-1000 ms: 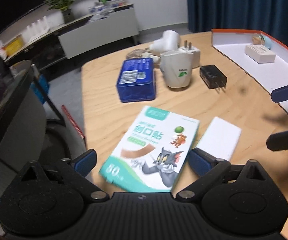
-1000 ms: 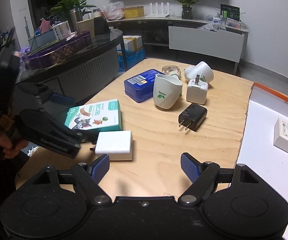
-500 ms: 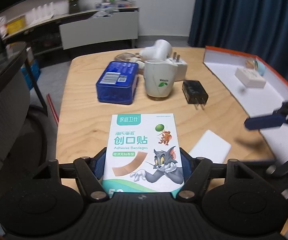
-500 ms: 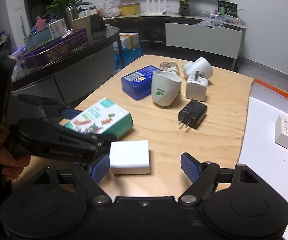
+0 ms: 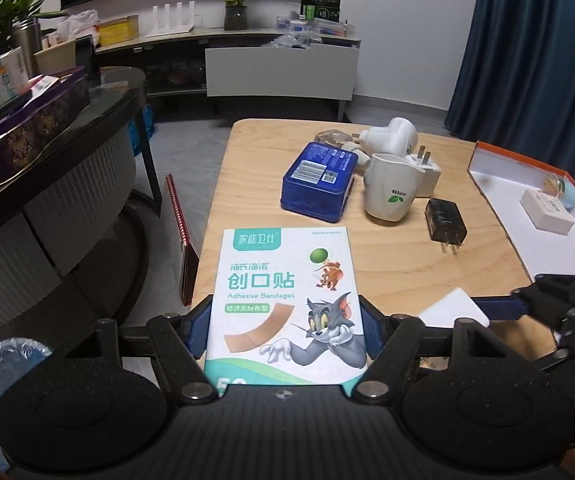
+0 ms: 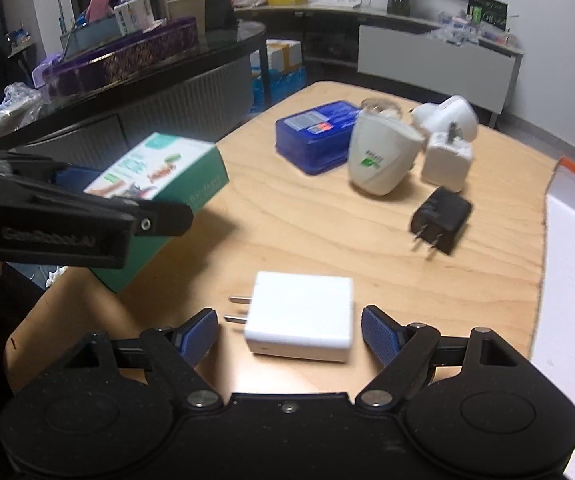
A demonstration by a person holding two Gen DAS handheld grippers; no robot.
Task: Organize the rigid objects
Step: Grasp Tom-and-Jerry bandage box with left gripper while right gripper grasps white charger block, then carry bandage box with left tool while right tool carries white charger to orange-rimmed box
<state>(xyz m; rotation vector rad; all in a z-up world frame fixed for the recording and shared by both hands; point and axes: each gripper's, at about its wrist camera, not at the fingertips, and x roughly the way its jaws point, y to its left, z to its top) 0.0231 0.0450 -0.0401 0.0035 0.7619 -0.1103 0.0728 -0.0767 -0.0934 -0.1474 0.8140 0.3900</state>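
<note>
White charger (image 6: 301, 316) flat on table (image 6: 287, 220), dead centre between my right gripper (image 6: 289, 334) open fingers, prongs toward 9 o'clock, long axis across jaws. Left gripper (image 5: 283, 332) clamps bandage box (image 5: 287, 300), lifted.

The wooden table (image 6: 287, 216) bore a blue box (image 6: 315, 134), white chargers (image 6: 301, 316), a black charger (image 6: 441, 216) and a tray (image 5: 527, 196).
</note>
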